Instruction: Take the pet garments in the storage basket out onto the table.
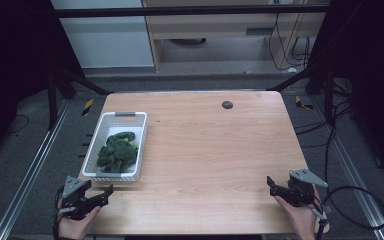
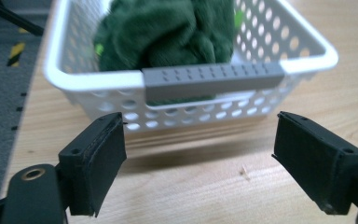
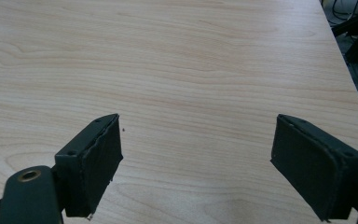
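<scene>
Pale wooden table (image 1: 205, 150) with one basket on it

The table fills the middle of the high view. A white perforated basket (image 1: 100, 131) with grey handles stands on it at centre left of the frame, close to the table's left edge. A small dark round disc (image 1: 227, 104) sits in the tabletop near the far edge, upper centre.

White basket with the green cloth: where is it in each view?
High view: white basket at the table's left edge, ahead of the left gripper.
Left gripper view: top centre, grey handle facing the camera, green cloth inside.
Right gripper view: not in it.
Shared landmark: the wooden table.
</scene>
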